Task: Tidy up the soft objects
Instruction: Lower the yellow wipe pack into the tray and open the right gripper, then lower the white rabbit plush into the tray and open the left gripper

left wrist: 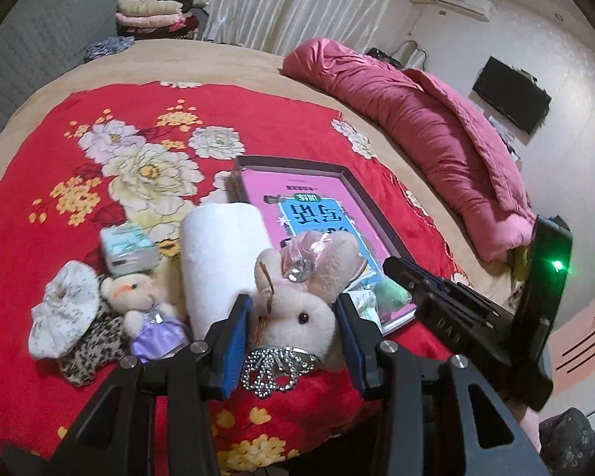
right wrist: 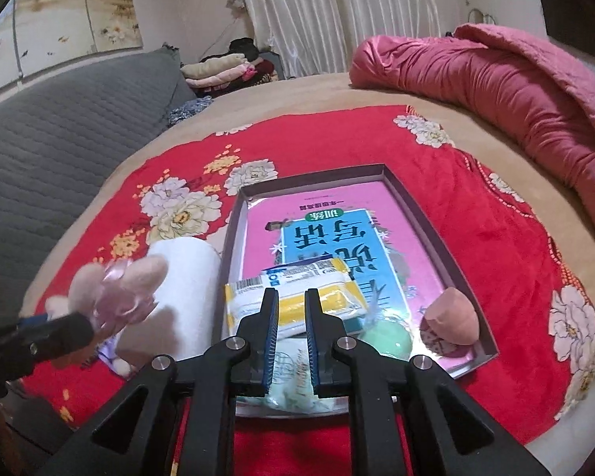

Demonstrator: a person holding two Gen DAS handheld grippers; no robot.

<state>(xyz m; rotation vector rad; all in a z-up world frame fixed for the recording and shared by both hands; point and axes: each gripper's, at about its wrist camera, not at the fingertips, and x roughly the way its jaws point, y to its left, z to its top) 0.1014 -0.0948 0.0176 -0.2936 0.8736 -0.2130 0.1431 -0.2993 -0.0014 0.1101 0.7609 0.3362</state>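
My left gripper is shut on a cream plush rabbit with pink ears and a rhinestone crown, held just above the red floral bedspread. The rabbit shows blurred at the left of the right wrist view. My right gripper is shut on a yellow and white packet, which rests low in the shallow tray over a pink book. In the tray also lie a green sponge, a brown sponge and a pale green tissue pack.
Beside the tray stand a white roll, a small plush in a purple dress, a speckled white scrunchie and a green tissue pack. A rolled pink quilt lies along the bed's far right.
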